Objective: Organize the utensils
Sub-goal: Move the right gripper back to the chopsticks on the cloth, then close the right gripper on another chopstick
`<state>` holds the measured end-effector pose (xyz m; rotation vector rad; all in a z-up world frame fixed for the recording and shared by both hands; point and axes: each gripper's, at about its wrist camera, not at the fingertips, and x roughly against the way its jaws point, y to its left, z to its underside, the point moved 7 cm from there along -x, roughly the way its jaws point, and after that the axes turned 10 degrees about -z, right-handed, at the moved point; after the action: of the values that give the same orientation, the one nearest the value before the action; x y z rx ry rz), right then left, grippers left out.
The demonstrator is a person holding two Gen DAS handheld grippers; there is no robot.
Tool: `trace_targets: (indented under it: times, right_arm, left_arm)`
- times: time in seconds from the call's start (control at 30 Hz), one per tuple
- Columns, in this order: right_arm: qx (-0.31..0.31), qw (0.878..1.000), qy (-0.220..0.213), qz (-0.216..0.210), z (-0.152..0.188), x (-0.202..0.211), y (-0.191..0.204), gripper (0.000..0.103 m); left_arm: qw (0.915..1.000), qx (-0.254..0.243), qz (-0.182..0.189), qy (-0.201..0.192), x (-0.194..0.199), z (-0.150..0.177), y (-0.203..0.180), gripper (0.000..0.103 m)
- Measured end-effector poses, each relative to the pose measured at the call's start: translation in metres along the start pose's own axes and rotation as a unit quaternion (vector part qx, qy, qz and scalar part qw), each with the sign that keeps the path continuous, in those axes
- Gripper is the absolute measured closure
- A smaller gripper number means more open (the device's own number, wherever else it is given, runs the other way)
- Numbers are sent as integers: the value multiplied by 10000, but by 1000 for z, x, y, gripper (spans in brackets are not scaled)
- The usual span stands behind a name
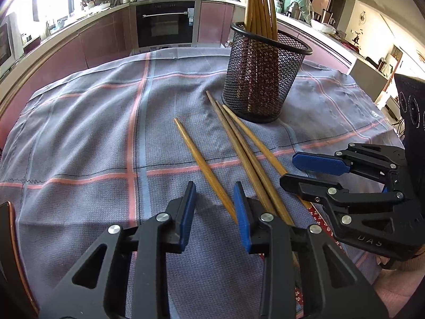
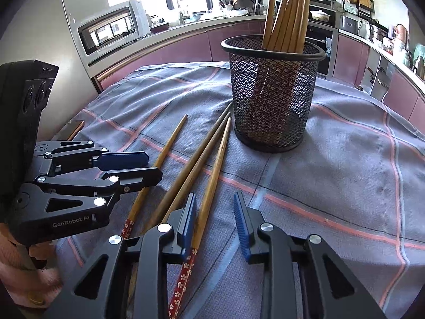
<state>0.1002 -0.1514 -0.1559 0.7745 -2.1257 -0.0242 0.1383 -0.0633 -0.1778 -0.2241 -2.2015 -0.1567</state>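
Four loose chopsticks (image 1: 239, 159) flat on the checked cloth (image 1: 93, 133) over the desk, between the two tools and the mesh holder (image 1: 263, 79); more chopsticks (image 1: 259, 8) already upright inside that holder. Long axes running roughly from the tools toward the holder: narrow tips close by its base, patterned red handle ends back under the tools. One chopstick (image 1: 204, 170) set a little apart on the left side, the other three bunched, almost touching along their length. Left tool (image 1: 215, 212) low over the cloth, jaws apart, nothing between them; the single chopstick's handle end just ahead of the gap and beside its right pad. Right tool (image 2: 215, 223) likewise spread and empty, with the rightmost of the bunch (image 2: 212, 186) passing along the inner face of its left finger, seemingly in the gap. Probably nearer a catch: the right tool, already straddling that stick's thick end; the left lined up with the lone one. Likely needed next: closing across the shaft near the handle, then tipping the stick upright for the holder's mouth, straight ahead and slightly right. Risk of nipping a neighbour in the bunch.
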Motion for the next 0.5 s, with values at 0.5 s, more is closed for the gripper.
trace_targets:
  times: [0.5]
  right_arm:
    - [135,9998,61,159,-12,-11,-3,83]
  left_arm:
    - [10000,38,2,46,-8,-9,7,85]
